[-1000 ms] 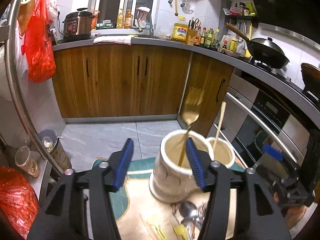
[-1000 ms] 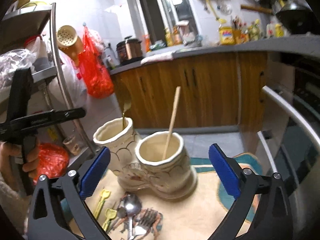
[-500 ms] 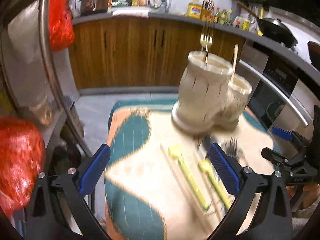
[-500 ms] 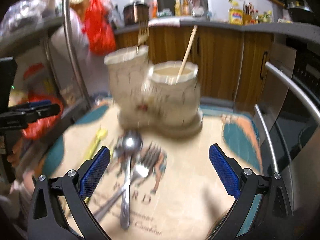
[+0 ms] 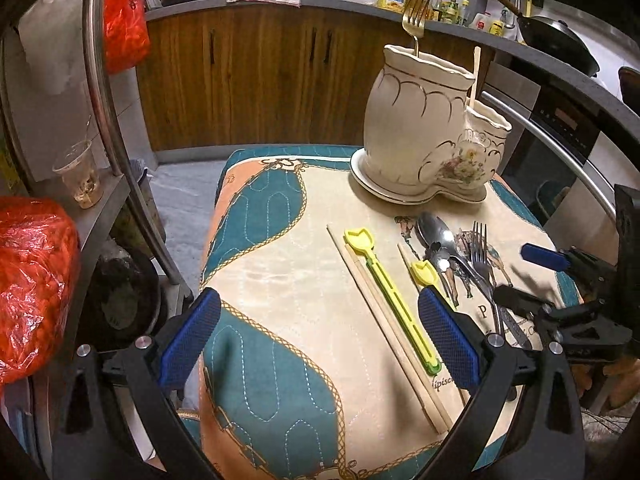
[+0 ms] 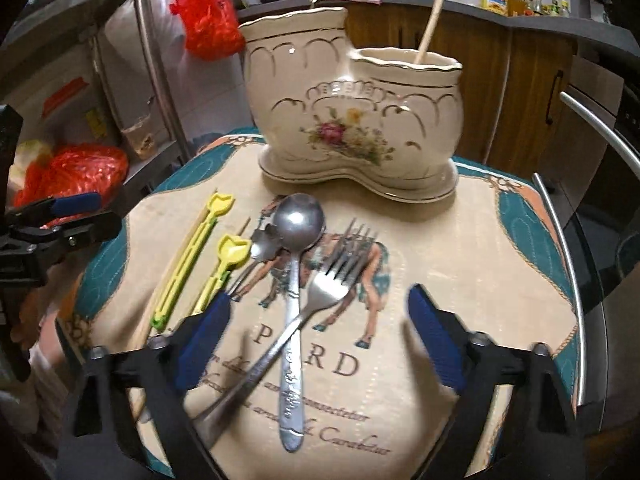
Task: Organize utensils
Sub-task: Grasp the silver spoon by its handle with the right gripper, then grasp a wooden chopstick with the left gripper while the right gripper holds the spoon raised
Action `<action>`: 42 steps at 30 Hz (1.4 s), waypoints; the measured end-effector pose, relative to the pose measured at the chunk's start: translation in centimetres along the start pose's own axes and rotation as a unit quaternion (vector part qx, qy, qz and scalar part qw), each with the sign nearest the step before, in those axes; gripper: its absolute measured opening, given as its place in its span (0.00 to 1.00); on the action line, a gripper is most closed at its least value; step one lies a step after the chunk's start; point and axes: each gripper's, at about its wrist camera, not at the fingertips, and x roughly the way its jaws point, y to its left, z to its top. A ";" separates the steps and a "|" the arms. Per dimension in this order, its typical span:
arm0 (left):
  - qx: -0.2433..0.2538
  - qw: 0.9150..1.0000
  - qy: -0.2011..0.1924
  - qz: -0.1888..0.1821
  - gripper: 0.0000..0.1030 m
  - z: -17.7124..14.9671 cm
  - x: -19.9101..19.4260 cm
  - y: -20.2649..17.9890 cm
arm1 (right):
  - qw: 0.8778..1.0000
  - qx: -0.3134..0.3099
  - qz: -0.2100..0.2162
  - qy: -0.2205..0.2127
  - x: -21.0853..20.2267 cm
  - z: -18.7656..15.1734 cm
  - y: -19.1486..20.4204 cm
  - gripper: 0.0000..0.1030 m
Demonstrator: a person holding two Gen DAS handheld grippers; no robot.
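The cream ceramic two-pot utensil holder with gold trim and a floral print point(image 6: 352, 120) stands at the upper centre of the right wrist view, on the far part of the table covered with a beige-and-teal printed cloth point(image 6: 460, 248). A gold fork point(image 5: 414, 24) stands upright in the taller pot; a single wooden chopstick point(image 6: 428, 26) leans in the lower pot.

Loose utensils lie on the cloth in front of the holder. A steel spoon point(image 6: 294, 280) and a steel fork point(image 6: 316, 292) cross each other at their handles, in the lower centre of the right wrist view. Two yellow plastic chopstick-holder clips point(image 6: 188, 256) lie to their left, beside a pair of wooden chopsticks point(image 5: 384, 324).

The left gripper point(image 5: 320, 336) is fully released, its blue pads wide apart above the cloth with nothing between them. The right gripper point(image 6: 316, 332) has just been closing but is still released; the crossed spoon and fork handles lie between its fingers, and the pads touch neither.
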 end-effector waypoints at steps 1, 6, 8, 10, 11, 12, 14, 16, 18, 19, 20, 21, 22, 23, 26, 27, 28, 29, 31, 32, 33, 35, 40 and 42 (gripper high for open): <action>0.000 1.000 0.001 0.000 0.94 -0.1 0.0 0.0 | 1.000 -0.001 0.001 0.007 0.3 0.2 0.1 0.59; -0.003 1.000 0.003 -0.004 0.94 -0.1 0.1 0.0 | 1.000 -0.003 0.011 0.029 1.6 1.2 0.5 0.37; 0.001 1.000 0.001 -0.007 0.94 -0.1 0.0 -0.1 | 0.999 -0.004 0.016 0.038 2.0 1.5 0.6 0.30; 0.004 1.000 0.001 -0.009 0.94 -0.2 0.0 -0.3 | 0.999 -0.009 0.018 0.044 2.4 1.7 0.9 0.27; 0.005 1.000 0.001 -0.010 0.94 -0.2 0.0 -0.3 | 0.999 -0.015 0.016 0.047 2.5 1.9 1.2 0.26; 0.006 1.000 0.001 -0.010 0.94 -0.2 -0.1 -0.4 | 0.998 -0.023 0.016 0.051 2.7 2.0 1.5 0.25; 0.007 1.000 -0.001 -0.012 0.94 -0.2 -0.1 -0.4 | 0.998 -0.034 0.011 0.060 3.2 2.2 1.8 0.23; 0.006 1.000 -0.002 -0.014 0.94 -0.1 -0.2 -0.5 | 0.997 -0.033 0.006 0.074 3.9 2.5 1.8 0.19; 0.007 1.000 -0.003 -0.015 0.94 -0.1 -0.3 -0.5 | 0.996 -0.032 0.005 0.084 4.4 2.8 1.8 0.18; 0.008 1.000 -0.004 -0.016 0.94 -0.1 -0.3 -0.5 | 0.996 -0.030 0.004 0.086 4.6 3.1 1.8 0.18; 0.008 1.000 -0.004 -0.016 0.94 -0.1 -0.3 -0.5 | 0.996 -0.026 0.005 0.089 4.8 3.2 1.7 0.18; 0.008 1.000 -0.004 -0.016 0.94 -0.1 -0.4 -0.5 | 0.996 -0.022 0.007 0.091 4.9 3.4 1.6 0.18; 0.008 1.000 -0.005 -0.016 0.94 0.0 -0.4 -0.5 | 0.996 -0.018 0.008 0.091 5.1 3.5 1.4 0.18; 0.008 1.000 -0.005 -0.017 0.94 0.0 -0.4 -0.5 | 0.996 -0.017 0.009 0.091 5.2 3.6 1.4 0.18; 0.008 1.000 -0.004 -0.017 0.94 0.0 -0.4 -0.5 | 0.996 -0.017 0.012 0.086 5.2 3.5 1.7 0.08; 0.008 1.000 -0.002 -0.017 0.94 0.0 -0.4 -0.5 | 0.996 -0.014 0.013 0.084 5.1 3.4 1.6 0.07; 0.007 1.000 0.000 -0.017 0.94 0.0 -0.3 -0.5 | 0.996 -0.006 0.017 0.082 5.0 3.3 1.5 0.07; 0.008 1.000 0.001 -0.017 0.94 0.0 -0.2 -0.5 | 0.997 0.001 0.023 0.079 4.9 3.3 1.3 0.07; 0.009 1.000 0.005 -0.018 0.94 0.0 0.0 -0.6 | 0.996 0.022 0.038 0.072 4.5 3.2 0.7 0.07; 0.009 1.000 0.008 -0.018 0.94 0.0 0.2 -0.7 | 0.997 0.028 0.042 0.066 4.2 3.2 0.4 0.07; 0.009 1.000 0.011 -0.018 0.94 0.0 0.4 -0.7 | 0.997 0.034 0.047 0.058 3.8 3.1 0.2 0.07; 0.009 1.000 0.017 -0.019 0.94 0.0 0.7 -0.9 | 0.997 0.045 0.057 0.041 2.8 3.1 -0.3 0.06; 0.006 0.999 0.030 -0.024 0.90 0.1 1.7 -1.2 | 0.994 0.068 0.081 -0.007 0.2 3.0 -1.5 0.06; 0.002 0.999 0.039 -0.029 0.85 0.2 2.2 -1.4 | 0.993 0.075 0.087 -0.030 -1.0 3.0 -2.0 0.07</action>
